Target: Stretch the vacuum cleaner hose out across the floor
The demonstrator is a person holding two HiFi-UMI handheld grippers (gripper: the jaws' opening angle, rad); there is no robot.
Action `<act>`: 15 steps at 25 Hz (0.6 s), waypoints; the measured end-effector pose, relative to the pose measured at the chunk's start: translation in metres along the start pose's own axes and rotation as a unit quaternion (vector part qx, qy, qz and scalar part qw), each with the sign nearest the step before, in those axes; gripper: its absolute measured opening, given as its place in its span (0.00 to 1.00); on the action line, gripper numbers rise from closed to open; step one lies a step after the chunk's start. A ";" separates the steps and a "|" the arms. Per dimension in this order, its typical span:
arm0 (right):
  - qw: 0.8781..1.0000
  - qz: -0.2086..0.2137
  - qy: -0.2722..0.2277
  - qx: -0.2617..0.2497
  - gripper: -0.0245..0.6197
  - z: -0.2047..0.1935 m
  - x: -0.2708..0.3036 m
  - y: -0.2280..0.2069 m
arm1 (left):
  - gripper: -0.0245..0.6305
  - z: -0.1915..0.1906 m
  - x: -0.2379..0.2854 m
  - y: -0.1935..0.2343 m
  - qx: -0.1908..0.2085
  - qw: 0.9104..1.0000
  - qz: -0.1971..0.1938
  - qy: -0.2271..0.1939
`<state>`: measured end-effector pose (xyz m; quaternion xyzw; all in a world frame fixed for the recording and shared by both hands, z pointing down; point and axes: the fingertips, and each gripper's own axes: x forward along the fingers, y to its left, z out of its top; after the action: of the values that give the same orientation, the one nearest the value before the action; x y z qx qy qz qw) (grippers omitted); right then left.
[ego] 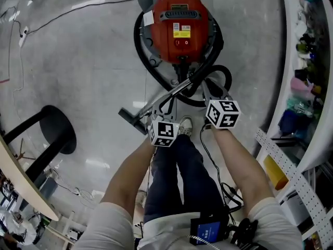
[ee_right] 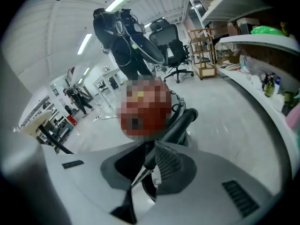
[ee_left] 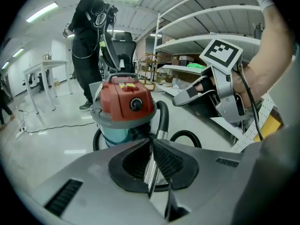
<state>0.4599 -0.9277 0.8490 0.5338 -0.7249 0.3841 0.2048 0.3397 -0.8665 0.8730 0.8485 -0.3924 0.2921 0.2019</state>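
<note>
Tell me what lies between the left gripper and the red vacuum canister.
The metal wand, then the black hose curving up beside the canister; the left gripper view shows it.

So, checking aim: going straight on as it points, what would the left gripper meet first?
Probably the metal tube, which shows straight ahead in line with its closed jaws; depth is unclear.

We note a glossy red plastic vacuum cleaner lid (ego: 179,27), a ribbed black hose (ego: 138,40), a shiny metal wand (ego: 174,90) and a smooth, reflective grey floor (ego: 78,51).
</note>
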 end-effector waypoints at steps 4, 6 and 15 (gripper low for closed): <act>1.000 0.009 -0.004 0.025 0.17 -0.016 0.025 -0.012 | 0.07 -0.027 0.032 0.002 0.018 1.000 -0.007 0.010; 0.999 0.015 -0.009 0.034 0.22 -0.020 0.034 -0.013 | 0.14 -0.040 0.044 0.001 0.028 0.999 -0.018 0.015; 0.999 0.008 -0.031 0.032 0.26 -0.022 0.047 -0.014 | 0.30 -0.077 0.082 -0.007 0.065 0.996 -0.054 0.027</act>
<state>0.4544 -0.9415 0.9006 0.5459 -0.7226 0.3923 0.1613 0.3618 -0.8632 0.9834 0.8716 -0.3203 0.3287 0.1722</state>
